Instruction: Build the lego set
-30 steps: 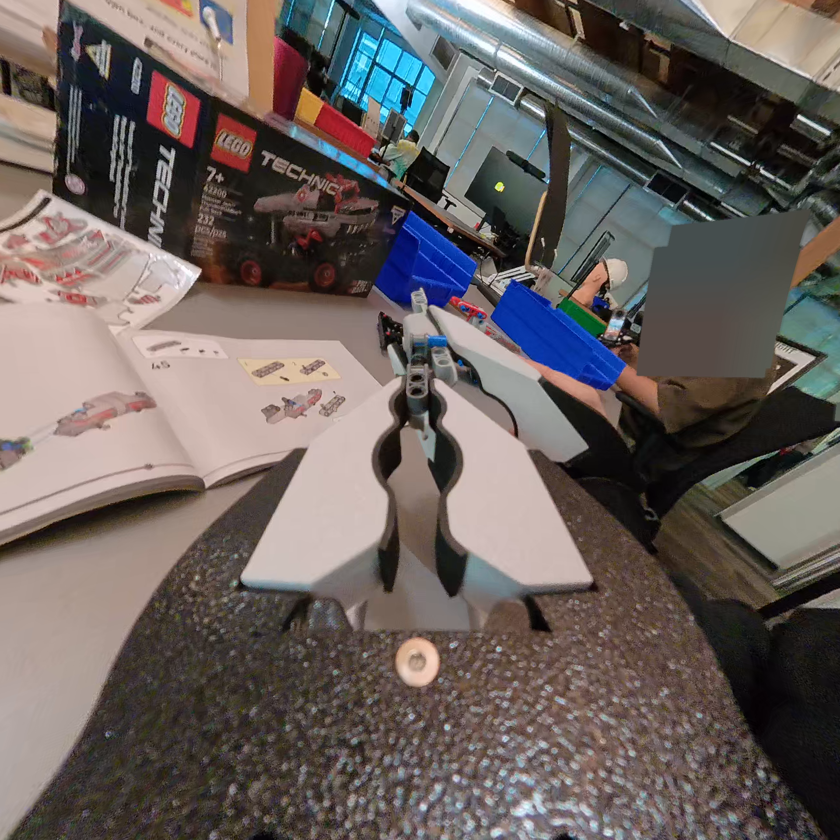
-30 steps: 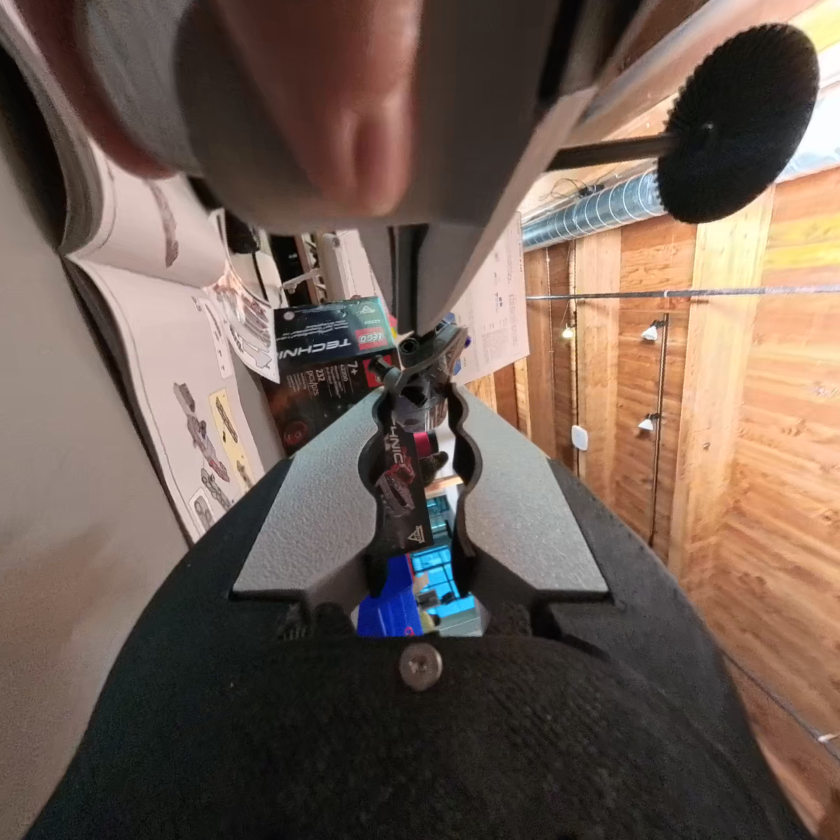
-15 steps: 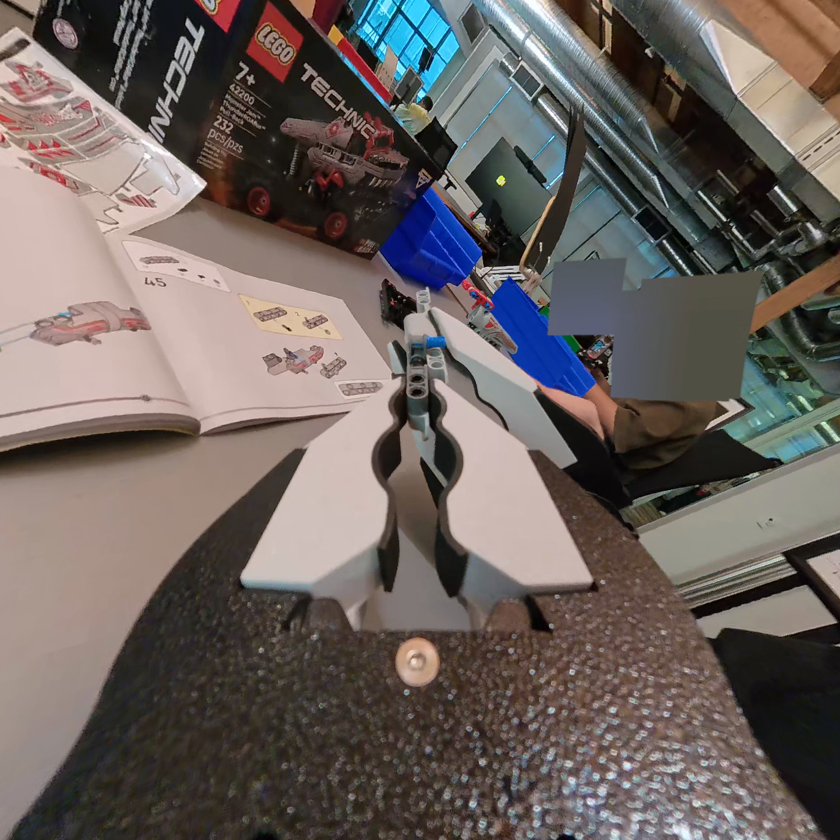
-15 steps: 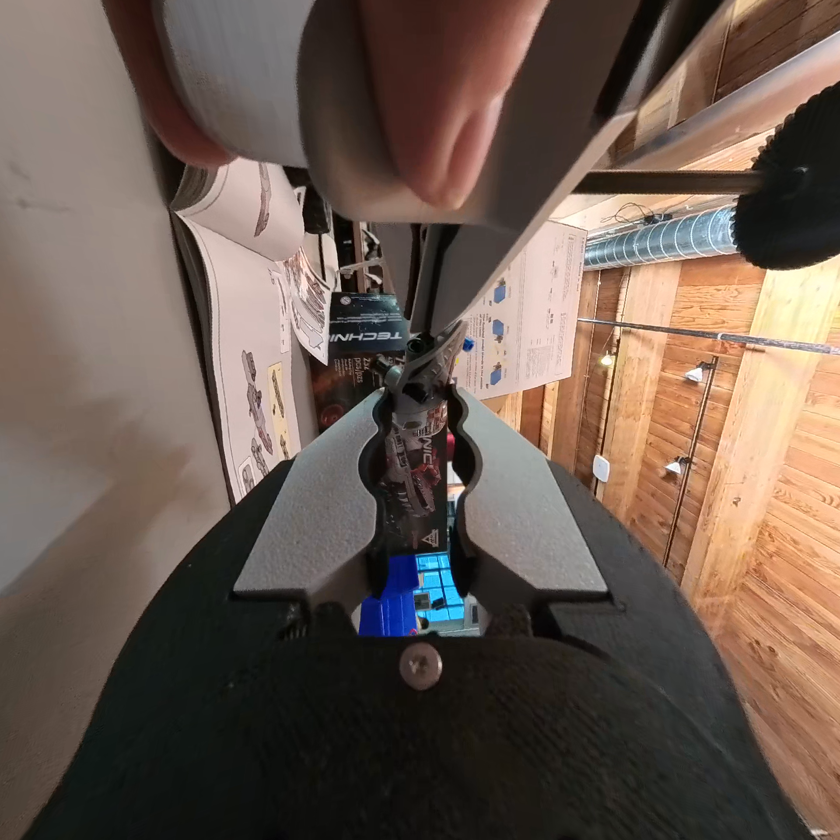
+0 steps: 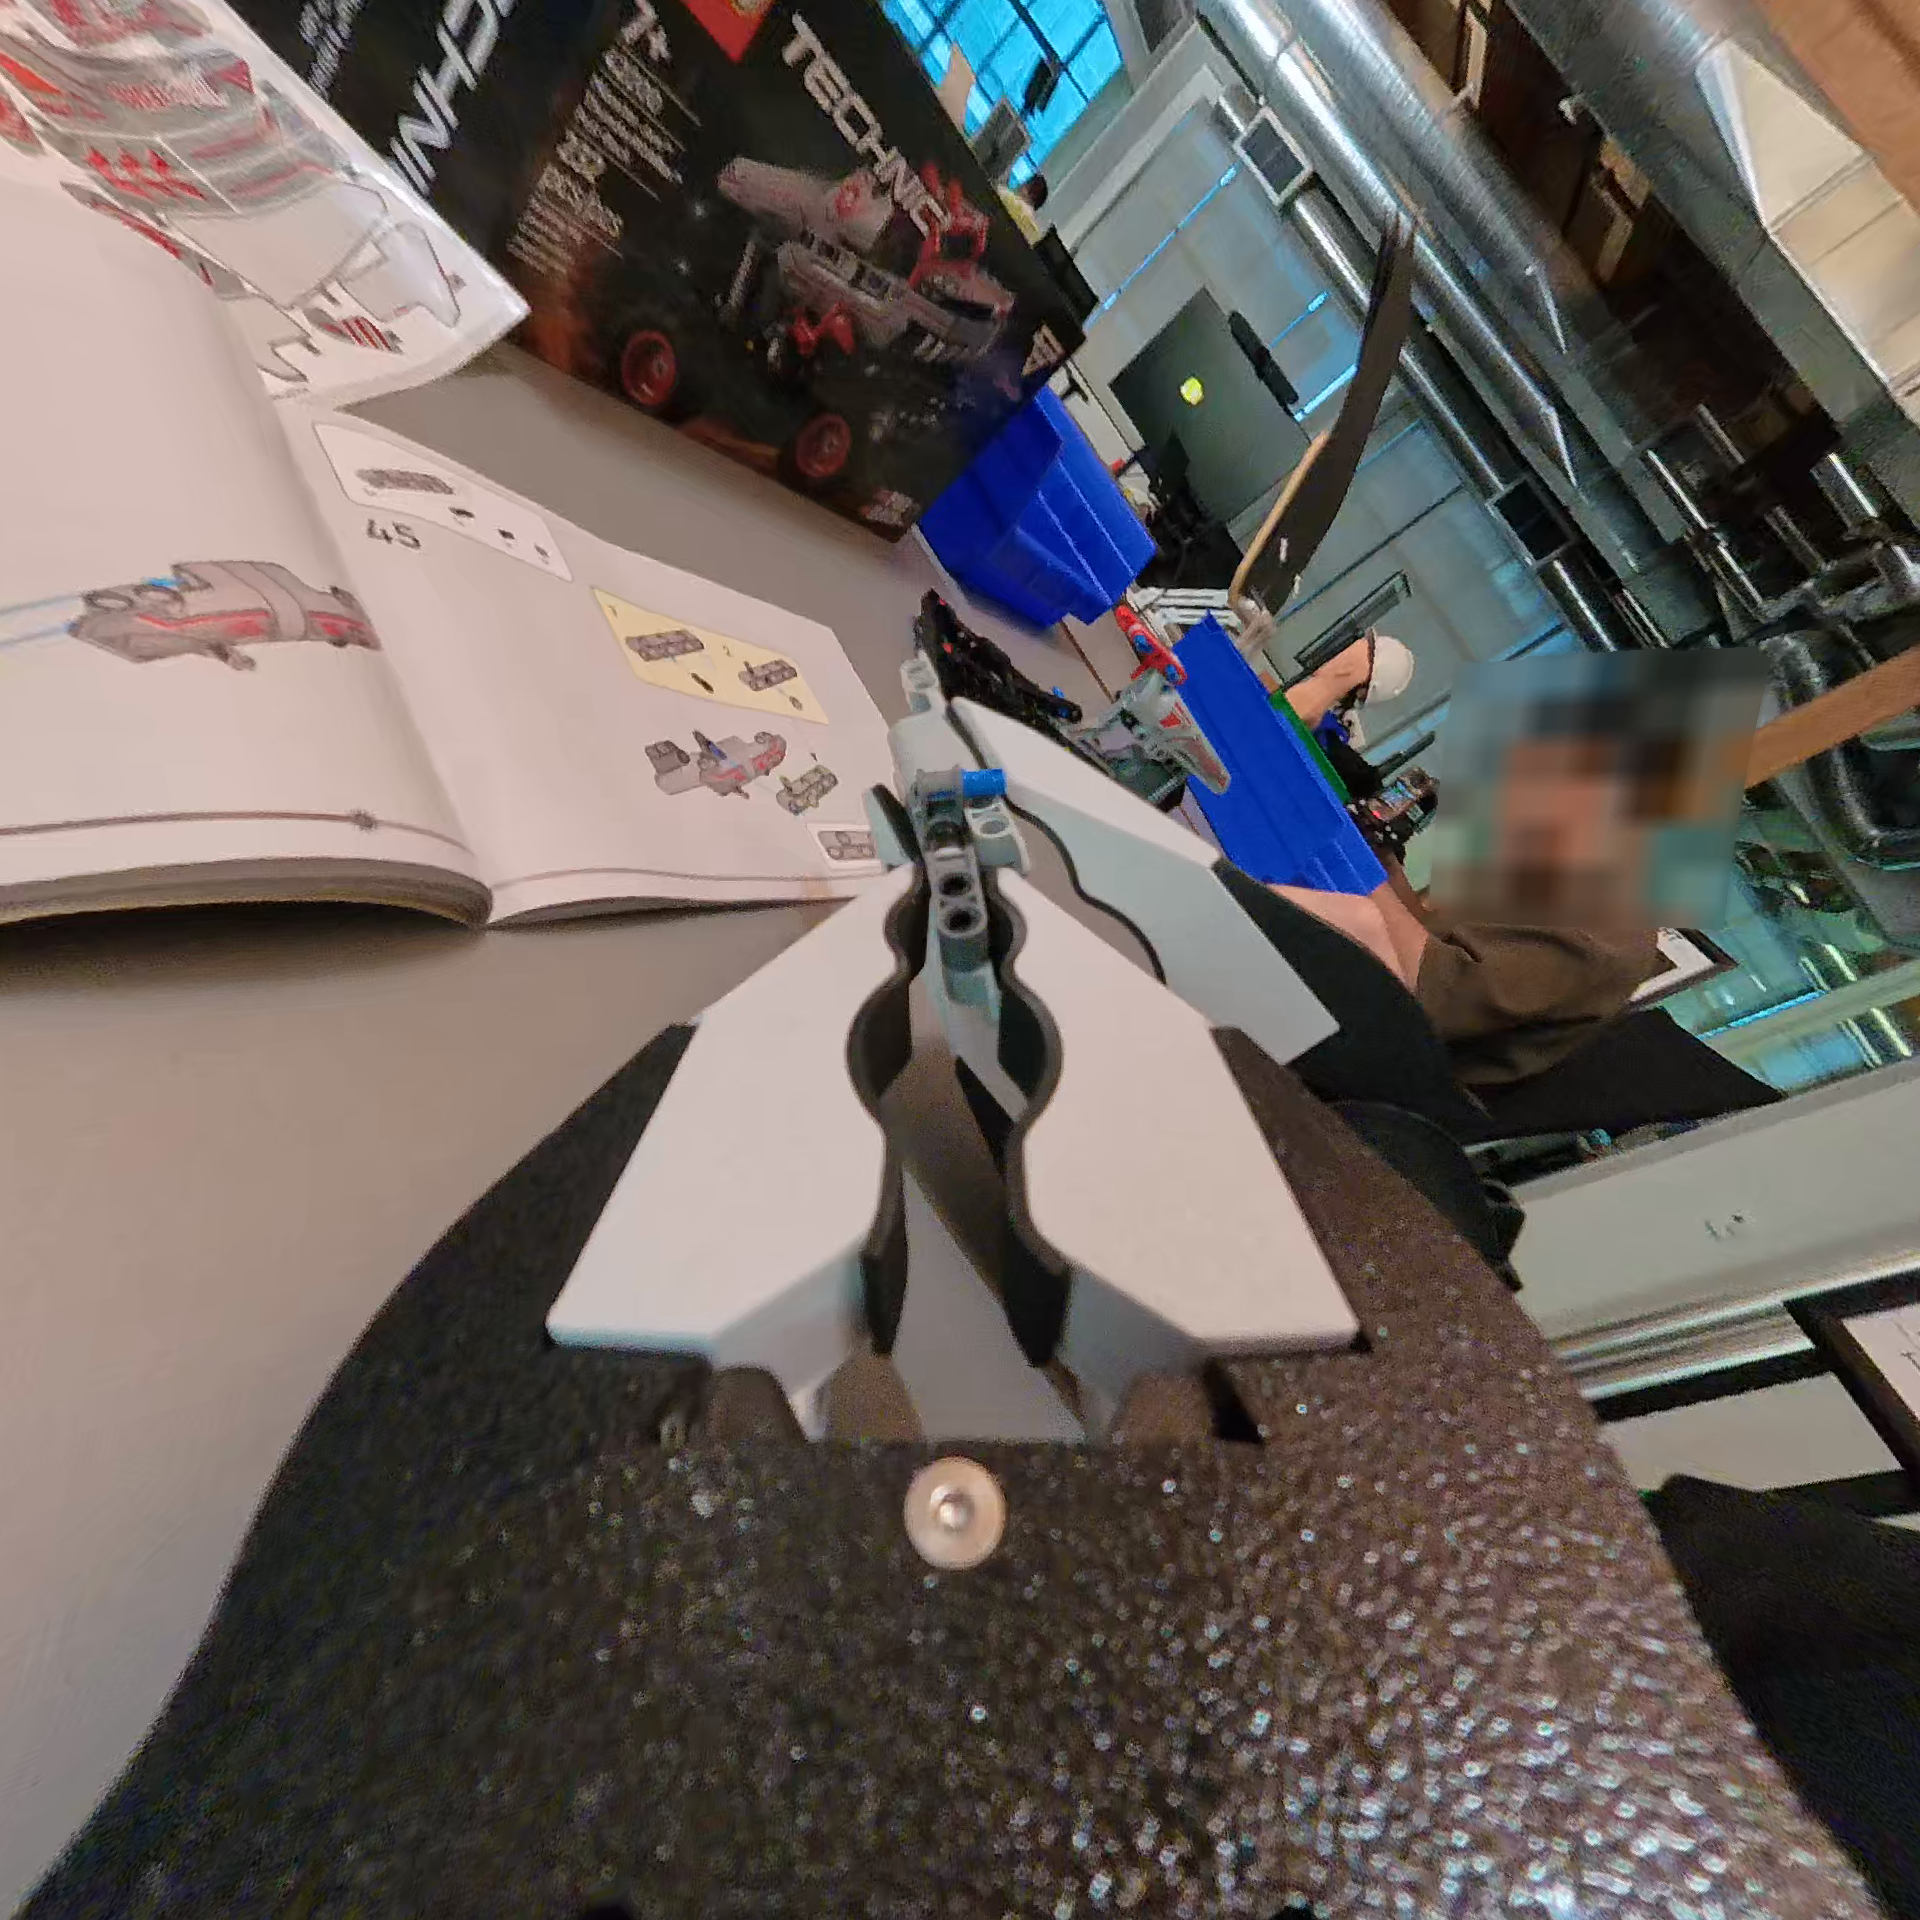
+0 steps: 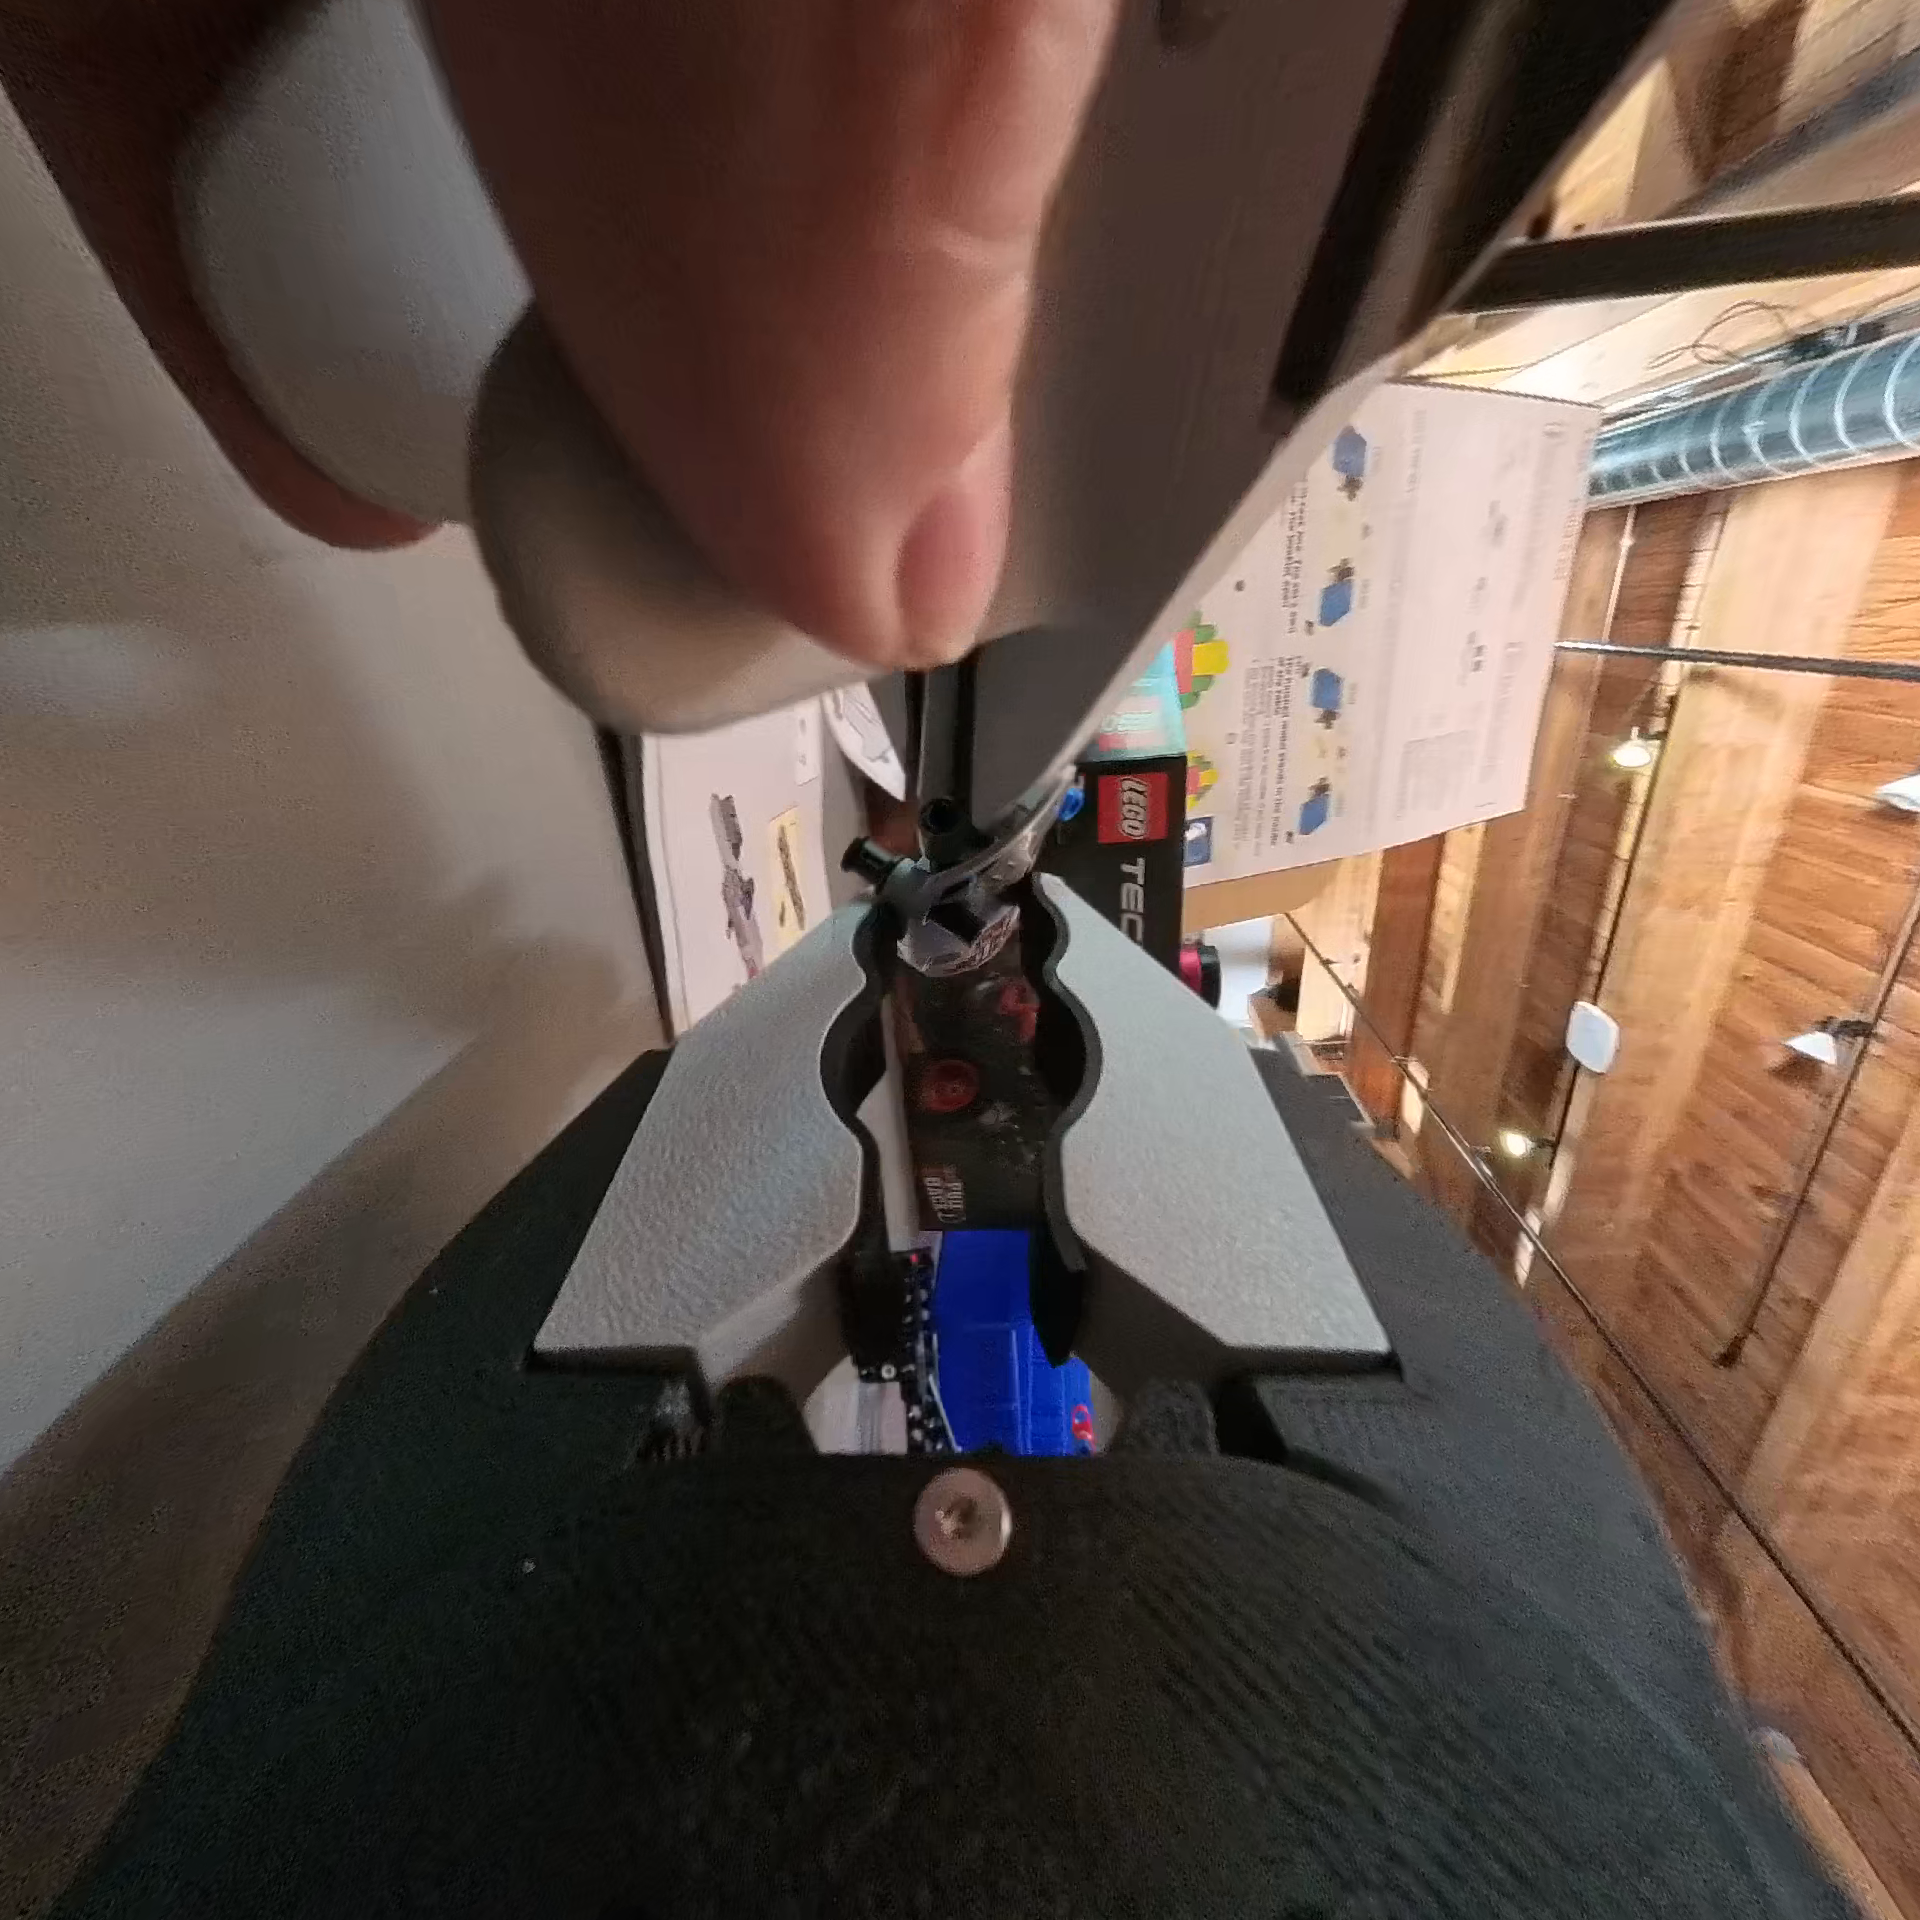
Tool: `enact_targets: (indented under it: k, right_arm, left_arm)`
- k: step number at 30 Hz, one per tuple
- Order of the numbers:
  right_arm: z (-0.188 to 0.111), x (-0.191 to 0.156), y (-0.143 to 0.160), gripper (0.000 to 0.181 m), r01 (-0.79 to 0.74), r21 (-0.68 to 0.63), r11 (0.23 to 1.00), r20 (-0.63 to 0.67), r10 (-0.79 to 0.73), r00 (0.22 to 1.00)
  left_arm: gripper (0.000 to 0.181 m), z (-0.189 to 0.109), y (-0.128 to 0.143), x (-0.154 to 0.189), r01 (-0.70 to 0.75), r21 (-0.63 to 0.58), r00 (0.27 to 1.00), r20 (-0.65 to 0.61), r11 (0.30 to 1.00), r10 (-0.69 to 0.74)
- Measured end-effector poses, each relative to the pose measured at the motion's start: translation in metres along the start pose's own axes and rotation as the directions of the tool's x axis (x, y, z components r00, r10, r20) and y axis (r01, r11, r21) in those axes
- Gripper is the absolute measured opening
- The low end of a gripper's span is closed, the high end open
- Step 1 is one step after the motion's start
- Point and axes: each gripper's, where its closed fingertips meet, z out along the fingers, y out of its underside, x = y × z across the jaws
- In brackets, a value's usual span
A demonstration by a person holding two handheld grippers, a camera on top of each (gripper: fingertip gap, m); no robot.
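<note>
Already both grippers pinch 1 small grey Technic sub-assembly (image 5: 951, 862): left gripper (image 5: 954, 914) closed on its beam, right gripper (image 6: 951, 914) closed on its pinned end; twisting could pop the black pins (image 6: 940, 821).

White lettering, small print and a red logo patch stand on the black box (image 5: 790, 260), front and side. The open booklet (image 5: 312, 727) carries a printed step number. The wall poster (image 6: 1403, 644) bears fine print, mostly unreadable
</note>
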Motion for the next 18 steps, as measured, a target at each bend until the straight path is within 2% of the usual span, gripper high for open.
enact_targets:
  k: [4, 18]
  right_arm:
    - [0.002, -0.008, 0.000, 0.022, 0.006, -0.013, 1.000, 0.041, -0.006, 0.999]
    - [0.001, -0.019, -0.002, 0.022, 0.030, -0.013, 0.999, 0.089, -0.029, 0.996]
  left_arm:
    - [0.006, 0.005, 0.010, -0.007, 0.049, -0.052, 0.999, -0.005, 0.997, -0.049]
    - [0.009, 0.007, 0.018, -0.008, 0.064, -0.200, 0.994, -0.080, 0.978, -0.081]
